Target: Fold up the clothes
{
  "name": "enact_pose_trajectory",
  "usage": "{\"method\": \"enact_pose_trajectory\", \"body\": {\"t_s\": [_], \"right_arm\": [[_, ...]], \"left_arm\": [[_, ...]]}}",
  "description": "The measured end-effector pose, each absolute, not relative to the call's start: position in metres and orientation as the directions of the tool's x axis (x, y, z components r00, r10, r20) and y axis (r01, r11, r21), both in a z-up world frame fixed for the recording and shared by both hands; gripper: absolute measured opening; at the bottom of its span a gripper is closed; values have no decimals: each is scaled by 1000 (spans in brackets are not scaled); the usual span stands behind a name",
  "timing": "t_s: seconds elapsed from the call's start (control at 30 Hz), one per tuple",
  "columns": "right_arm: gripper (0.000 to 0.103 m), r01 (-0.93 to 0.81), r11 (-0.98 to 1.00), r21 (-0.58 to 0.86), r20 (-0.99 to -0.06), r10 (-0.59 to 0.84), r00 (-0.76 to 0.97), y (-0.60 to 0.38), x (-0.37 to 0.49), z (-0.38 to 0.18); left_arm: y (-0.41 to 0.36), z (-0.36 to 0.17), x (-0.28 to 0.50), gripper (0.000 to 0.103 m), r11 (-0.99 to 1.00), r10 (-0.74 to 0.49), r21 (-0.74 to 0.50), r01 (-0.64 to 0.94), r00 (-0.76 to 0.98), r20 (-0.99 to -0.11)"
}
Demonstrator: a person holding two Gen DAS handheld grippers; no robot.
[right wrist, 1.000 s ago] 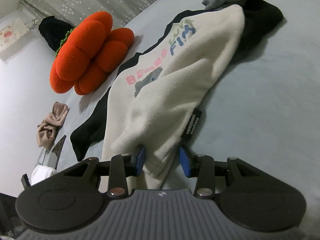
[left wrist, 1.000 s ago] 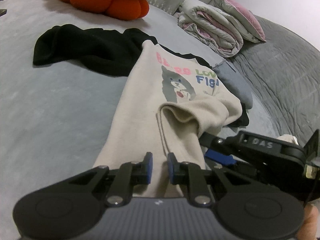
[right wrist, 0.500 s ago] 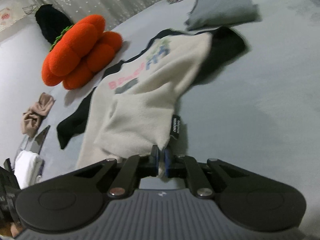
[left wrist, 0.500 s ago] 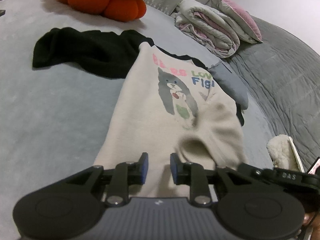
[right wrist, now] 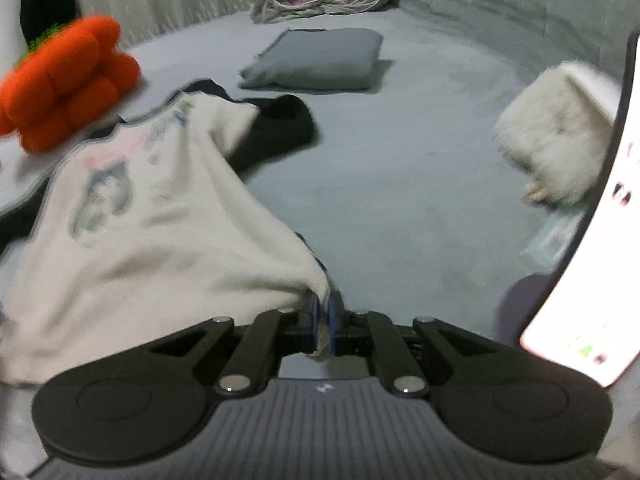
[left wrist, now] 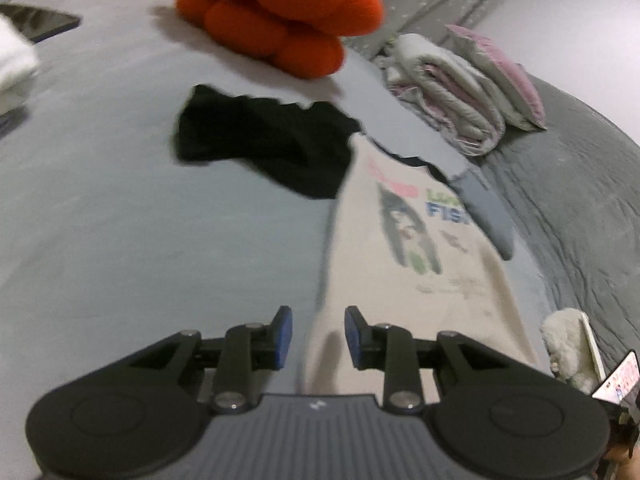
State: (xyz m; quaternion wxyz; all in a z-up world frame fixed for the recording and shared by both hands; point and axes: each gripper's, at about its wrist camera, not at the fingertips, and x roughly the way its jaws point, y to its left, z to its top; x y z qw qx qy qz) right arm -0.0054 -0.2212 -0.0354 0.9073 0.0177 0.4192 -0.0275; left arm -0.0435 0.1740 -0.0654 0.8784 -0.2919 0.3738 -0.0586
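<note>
Shirt [left wrist: 404, 280]: cream, cat print with coloured lettering, lying lengthwise on grey bed [left wrist: 120, 220], over black garment [left wrist: 272, 148].
Right gripper [right wrist: 322, 312]: clenched on shirt's corner.
Left gripper [left wrist: 316, 332]: parted, shirt edge between, untouched.

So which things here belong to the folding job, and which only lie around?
Job: cream printed cotton sweatshirt; black garment; right gripper, jaws shut on the sweatshirt.
Lying about: orange knotted plush cushion; folded grey cloth; rolled quilt.
</note>
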Motion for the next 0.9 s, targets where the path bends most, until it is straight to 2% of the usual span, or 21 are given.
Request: {"method": "enact_pose_trajectory", "body": {"t_s": [0.1,0.17,0.27,0.33,0.47,0.6,0.63,0.7,0.9], "right_arm": [[5,68,993,-94,-764,-116,634,-216,-1,-41],[5,78,992,-95,-771,-123,625,-218,3,-45],[8,90,994,-56,-768,-100,632,-222,2,-45],[16,99,995,-13,-760,-74,645,-225,-2,-42],[17,136,984,111,-750,-7,661,-238,-8,-43],[19,136,977,167,-735,32,677,-240,-14,-41],[21,130,975,180,-731,44,681,-240,-15,-40],[46,124,967,221,-724,78,685,-243,-15,-40],[46,165,918,360,-692,145,707,-255,-14,-53]], "left_arm": [[181,-70,-45,29,800,-350,-589,-119,704,-618],[185,-71,-45,29,784,-375,-609,-117,693,-616],[193,-74,-47,29,754,-426,-647,-113,665,-613],[197,-78,-49,29,724,-467,-680,-114,645,-605],[199,-87,-53,29,671,-543,-734,-106,604,-584],[197,-94,-57,29,634,-612,-769,-80,557,-562],[195,-95,-58,29,627,-628,-776,-69,544,-556],[190,-97,-60,29,624,-650,-780,-46,525,-550],[182,-96,-64,26,637,-627,-770,-38,555,-547]]}}
